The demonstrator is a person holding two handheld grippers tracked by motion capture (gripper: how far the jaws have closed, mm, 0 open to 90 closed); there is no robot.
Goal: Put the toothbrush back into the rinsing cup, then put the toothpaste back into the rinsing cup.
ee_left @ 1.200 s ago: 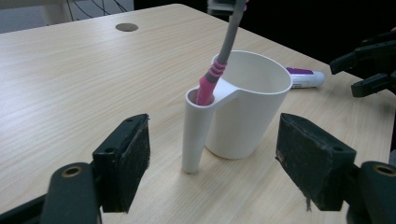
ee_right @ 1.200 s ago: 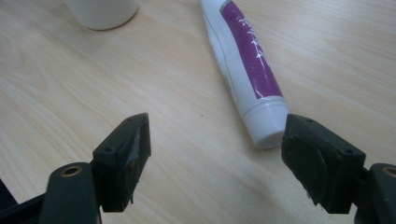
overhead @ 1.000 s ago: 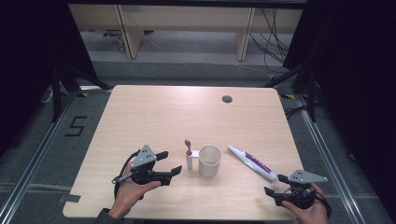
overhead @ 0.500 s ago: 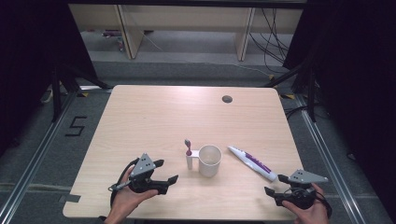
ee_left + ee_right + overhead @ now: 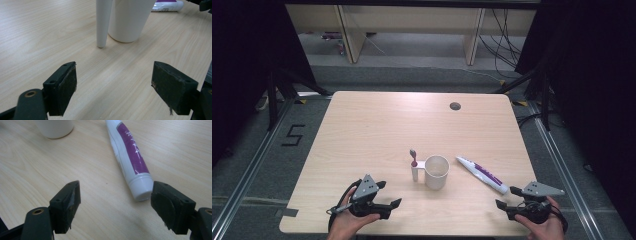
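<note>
A white cup (image 5: 436, 172) stands near the middle of the wooden table (image 5: 377, 130). A toothbrush (image 5: 414, 165) with a purple head stands upright against its left side. A white and purple toothpaste tube (image 5: 482, 174) lies to the right of the cup. My left gripper (image 5: 389, 194) sits low by the front edge, left of the cup; its jaws have just been opening and nothing is between them. Its own view has the gripper (image 5: 113, 85) facing the toothbrush handle (image 5: 102, 22) and cup (image 5: 130, 20). My right gripper (image 5: 507, 200) is open, with the tube's cap (image 5: 141, 187) just inside its right jaw, untouched.
A round cable hole (image 5: 455, 106) lies near the table's far edge. Wooden shelving (image 5: 407, 30) and loose cables stand beyond the table. Metal rails run along both sides of the floor, and a "5" (image 5: 293, 135) is marked on the left.
My left gripper has drawn back from the toothbrush toward the front left edge and sunk lower, jaws a little wider. The right gripper, cup, brush and tube have not moved.
</note>
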